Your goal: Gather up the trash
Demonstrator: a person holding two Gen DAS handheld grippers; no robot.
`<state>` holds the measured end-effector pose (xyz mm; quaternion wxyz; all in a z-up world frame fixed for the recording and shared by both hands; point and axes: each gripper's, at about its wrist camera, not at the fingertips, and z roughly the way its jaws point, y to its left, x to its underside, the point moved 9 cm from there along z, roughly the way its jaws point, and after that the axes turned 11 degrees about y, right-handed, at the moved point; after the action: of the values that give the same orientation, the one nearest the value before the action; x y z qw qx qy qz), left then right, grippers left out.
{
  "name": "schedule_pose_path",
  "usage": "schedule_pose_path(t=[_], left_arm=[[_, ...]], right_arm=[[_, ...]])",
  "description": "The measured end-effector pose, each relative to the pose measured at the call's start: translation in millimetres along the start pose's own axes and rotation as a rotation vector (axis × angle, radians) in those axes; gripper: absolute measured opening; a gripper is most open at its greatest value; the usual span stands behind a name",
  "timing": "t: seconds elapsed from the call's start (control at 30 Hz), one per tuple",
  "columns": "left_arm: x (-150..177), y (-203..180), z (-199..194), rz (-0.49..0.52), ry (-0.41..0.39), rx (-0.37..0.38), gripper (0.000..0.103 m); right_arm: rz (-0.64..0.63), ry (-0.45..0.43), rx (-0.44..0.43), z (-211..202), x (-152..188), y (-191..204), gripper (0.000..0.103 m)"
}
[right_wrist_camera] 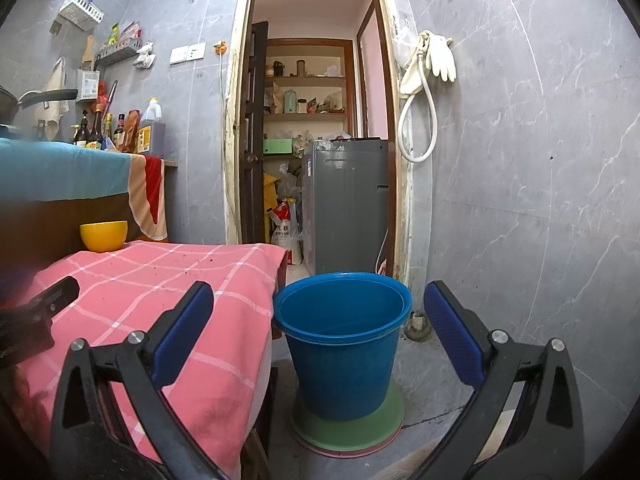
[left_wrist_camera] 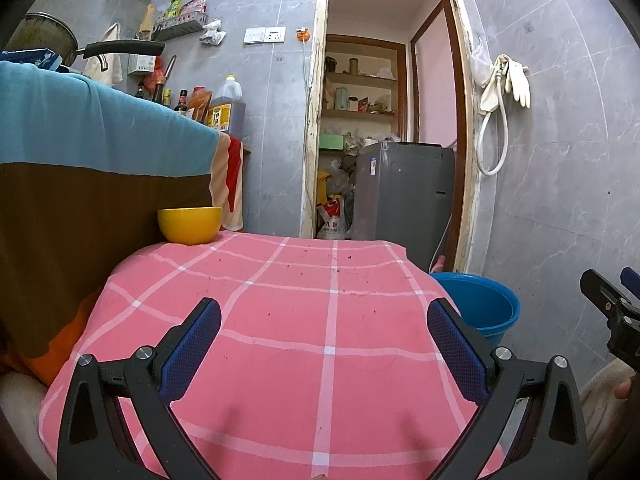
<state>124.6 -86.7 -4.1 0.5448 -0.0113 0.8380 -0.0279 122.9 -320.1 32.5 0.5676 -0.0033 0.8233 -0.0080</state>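
Note:
My left gripper point(left_wrist_camera: 324, 316) is open and empty above a table covered with a pink checked cloth point(left_wrist_camera: 280, 320). Small dark crumbs point(left_wrist_camera: 336, 266) lie scattered on the cloth near its far edge. A yellow bowl point(left_wrist_camera: 189, 224) stands at the table's far left corner. My right gripper point(right_wrist_camera: 318, 304) is open and empty, held above the floor in front of a blue bucket point(right_wrist_camera: 344, 344). The bucket stands on a green mat right of the table; it also shows in the left wrist view point(left_wrist_camera: 480, 304). The bowl point(right_wrist_camera: 103, 235) and cloth point(right_wrist_camera: 160, 288) show left in the right wrist view.
A counter draped in a blue and brown cloth point(left_wrist_camera: 80, 152) rises left of the table, with bottles point(left_wrist_camera: 224, 108) and a pan point(left_wrist_camera: 120, 49) on it. A doorway point(right_wrist_camera: 316, 140) straight ahead opens onto a grey appliance point(right_wrist_camera: 346, 204) and shelves. Grey tiled wall stands at the right.

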Motion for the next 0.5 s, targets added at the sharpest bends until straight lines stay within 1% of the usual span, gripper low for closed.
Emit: schedule_pose_path(t=[0.5], left_arm=[[1.0, 2.0, -0.1, -0.005, 0.001, -0.004, 0.101]], right_arm=[[-0.004, 0.007, -0.001, 3.5, 4.4, 2.0, 0.103]])
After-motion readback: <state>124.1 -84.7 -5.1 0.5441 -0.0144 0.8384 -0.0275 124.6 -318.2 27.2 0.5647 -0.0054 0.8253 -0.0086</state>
